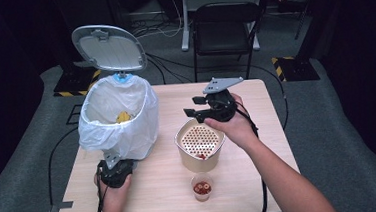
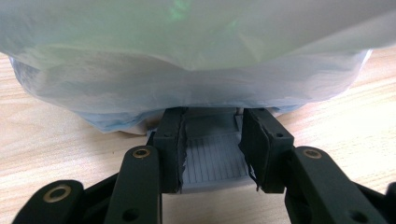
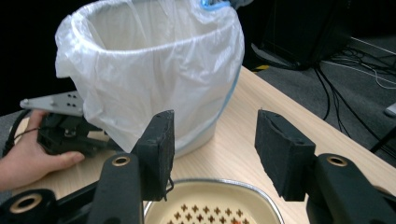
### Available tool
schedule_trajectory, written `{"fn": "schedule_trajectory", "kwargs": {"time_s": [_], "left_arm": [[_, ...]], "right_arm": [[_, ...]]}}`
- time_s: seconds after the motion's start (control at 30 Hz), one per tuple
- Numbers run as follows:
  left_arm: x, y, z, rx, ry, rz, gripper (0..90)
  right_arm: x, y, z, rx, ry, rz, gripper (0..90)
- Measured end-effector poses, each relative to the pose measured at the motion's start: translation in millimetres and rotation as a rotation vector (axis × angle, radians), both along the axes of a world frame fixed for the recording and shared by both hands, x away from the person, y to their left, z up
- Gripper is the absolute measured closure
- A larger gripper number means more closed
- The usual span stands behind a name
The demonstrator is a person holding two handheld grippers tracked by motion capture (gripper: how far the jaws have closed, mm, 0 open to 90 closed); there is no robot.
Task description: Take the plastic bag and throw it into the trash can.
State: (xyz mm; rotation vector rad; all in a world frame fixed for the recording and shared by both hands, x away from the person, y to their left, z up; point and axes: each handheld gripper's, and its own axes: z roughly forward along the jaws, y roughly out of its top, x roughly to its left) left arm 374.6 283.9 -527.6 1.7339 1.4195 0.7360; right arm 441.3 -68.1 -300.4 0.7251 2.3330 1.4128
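Note:
A bin lined with a white bag (image 1: 128,135) stands at the table's left with its grey lid (image 1: 107,47) tipped up. At its base my left gripper (image 1: 114,172) is shut on the grey ribbed pedal (image 2: 215,161), one jaw tight against each side. Something yellow (image 1: 123,116) lies inside the bag. My right gripper (image 1: 194,107) hangs open and holds nothing, just above the far rim of a cream pot (image 1: 185,154) with a perforated insert (image 1: 199,139). In the right gripper view the open gripper (image 3: 215,140) points toward the bin (image 3: 154,70) over the pot's rim (image 3: 210,182).
A small clear cup (image 1: 202,186) with red pieces stands near the front edge, in front of the pot. A few red bits lie on the insert. A black chair (image 1: 223,28) and cables are on the floor beyond the table (image 1: 266,110).

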Motion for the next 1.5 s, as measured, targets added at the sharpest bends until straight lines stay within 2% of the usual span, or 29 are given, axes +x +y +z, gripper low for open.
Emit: {"fn": "schedule_trajectory", "kwargs": {"time_s": [0.23,0.4,0.57,0.83,1.07,1.2,1.23,1.3,1.5], "left_arm": [[0.1,-0.3,-0.5,-0.002,-0.007,0.003,60.3],[0.1,-0.3,-0.5,-0.001,-0.007,0.002,60.3],[0.0,-0.3,-0.5,0.001,-0.007,0.001,60.3],[-0.1,-0.7,-0.6,0.002,-0.010,0.002,60.2],[-0.1,-0.8,-0.6,-0.002,-0.009,0.004,60.2],[-0.3,-0.2,-0.3,0.005,-0.005,0.000,60.2],[-0.3,-0.3,-0.4,0.004,-0.005,0.001,60.1],[-0.3,-0.3,-0.3,0.004,-0.005,0.001,60.1],[-0.2,-0.4,-0.5,0.002,-0.007,0.002,60.2]], "right_arm": [[-6.2,-18.5,-22.7,0.002,0.029,-0.036,47.1],[-9.6,-30.2,-33.2,0.031,0.048,-0.056,47.0],[-13.1,-36.2,-40.5,0.029,0.055,-0.067,47.0],[-28.5,-47.0,-58.5,0.033,0.045,-0.081,46.9],[-49.7,-53.5,-68.2,0.032,0.040,-0.078,39.9],[-57.1,-57.9,-76.2,0.004,0.023,-0.093,38.1],[-58.6,-60.9,-80.6,-0.004,0.032,-0.118,38.1],[-61.1,-63.7,-84.7,0.015,0.053,-0.115,38.5],[-73.0,-66.8,-97.9,0.020,0.074,-0.095,36.9]]}}
